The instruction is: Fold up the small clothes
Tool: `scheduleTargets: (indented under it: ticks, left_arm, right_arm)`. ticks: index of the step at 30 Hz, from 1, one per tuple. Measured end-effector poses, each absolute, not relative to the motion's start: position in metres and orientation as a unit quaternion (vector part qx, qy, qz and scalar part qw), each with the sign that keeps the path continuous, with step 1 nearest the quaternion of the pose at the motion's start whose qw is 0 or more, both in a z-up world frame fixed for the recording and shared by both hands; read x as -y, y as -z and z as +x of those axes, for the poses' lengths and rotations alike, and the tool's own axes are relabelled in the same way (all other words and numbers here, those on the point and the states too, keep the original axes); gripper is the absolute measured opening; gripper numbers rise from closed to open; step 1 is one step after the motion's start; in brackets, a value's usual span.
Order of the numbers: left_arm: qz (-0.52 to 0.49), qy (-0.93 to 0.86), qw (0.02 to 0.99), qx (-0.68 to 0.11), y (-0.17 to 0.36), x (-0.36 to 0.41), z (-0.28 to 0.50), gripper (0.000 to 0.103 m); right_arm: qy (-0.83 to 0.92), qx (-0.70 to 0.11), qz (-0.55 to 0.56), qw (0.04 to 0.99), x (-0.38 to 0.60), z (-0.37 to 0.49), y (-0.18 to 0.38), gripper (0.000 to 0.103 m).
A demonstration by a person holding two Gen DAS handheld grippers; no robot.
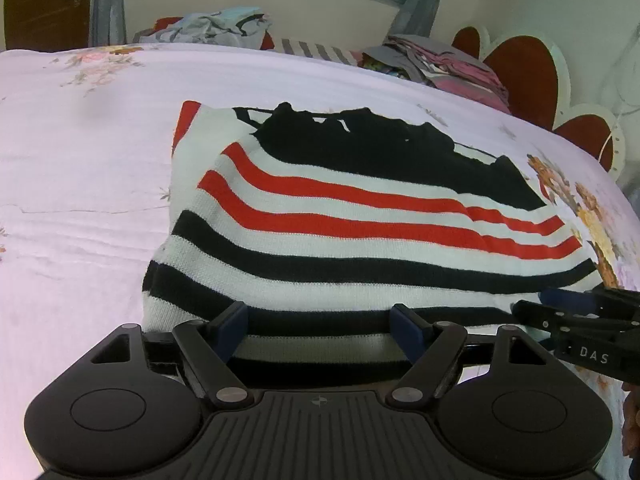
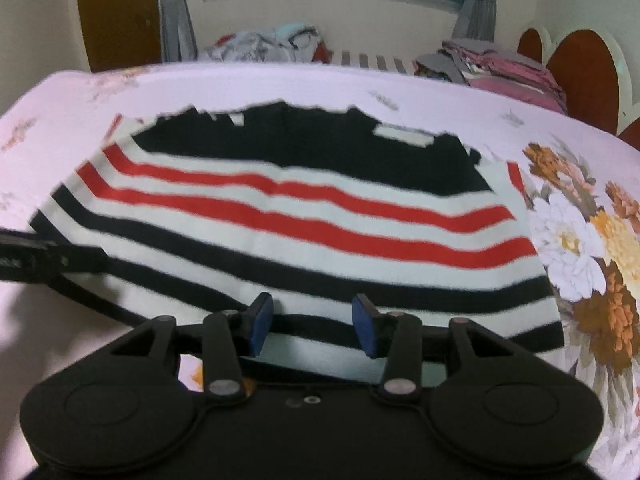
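A knitted sweater with black, white and red stripes lies folded flat on the bed, its black part at the far side. My left gripper hovers over the sweater's near hem, jaws wide apart, with nothing pinched between the blue pads. In the right wrist view the same sweater fills the middle. My right gripper stands open over the near hem, its pads apart and holding nothing. Each gripper shows in the other's view: the right gripper at the sweater's near right corner, the left gripper at its left edge.
The bed sheet is pale pink with a large flower print right of the sweater. A loose heap of clothes and a stack of folded ones lie beyond the far edge. A red scalloped headboard stands at the right.
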State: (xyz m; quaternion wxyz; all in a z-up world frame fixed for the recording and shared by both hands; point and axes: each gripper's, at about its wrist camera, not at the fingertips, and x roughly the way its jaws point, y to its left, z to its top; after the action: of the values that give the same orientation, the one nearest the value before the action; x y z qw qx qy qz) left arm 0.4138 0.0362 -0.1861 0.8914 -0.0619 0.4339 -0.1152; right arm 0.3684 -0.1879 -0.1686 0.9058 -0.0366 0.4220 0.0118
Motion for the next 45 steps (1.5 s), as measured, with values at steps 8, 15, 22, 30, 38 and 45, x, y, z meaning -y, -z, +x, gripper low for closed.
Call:
scheduleTargets:
  ticks: [8,15,22,30,38,45]
  left_arm:
    - [-0.096,0.119,0.887,-0.437,0.183,-0.044,0.413,0.078]
    - [-0.168,0.114,0.873,-0.443,0.178,-0.072,0.395,0.078]
    - [-0.278,0.090,0.831,-0.473,0.194,-0.098,0.377,0.079]
    - [-0.406,0.065,0.802,-0.433,0.225,-0.103,0.375,0.089]
    - [-0.473,0.054,0.809,-0.345,0.248,-0.101,0.399,0.089]
    - [-0.499,0.021,0.805,-0.320,0.262,-0.098,0.421,0.046]
  right_arm:
    - [-0.010,-0.430,-0.059,0.901,0.177,0.367,0.171,0.046]
    - [-0.009,-0.404,-0.040,0.914,0.180,0.363,0.151,0.047]
    - [-0.031,-0.388,-0.043,0.920,0.169,0.373,0.140,0.049]
    - [-0.058,-0.387,-0.041,0.919,0.165,0.384,0.143,0.049]
    - [-0.057,-0.383,-0.022,0.922,0.175,0.407,0.148,0.049]
    - [-0.048,-0.396,-0.037,0.916,0.173,0.430,0.167,0.050]
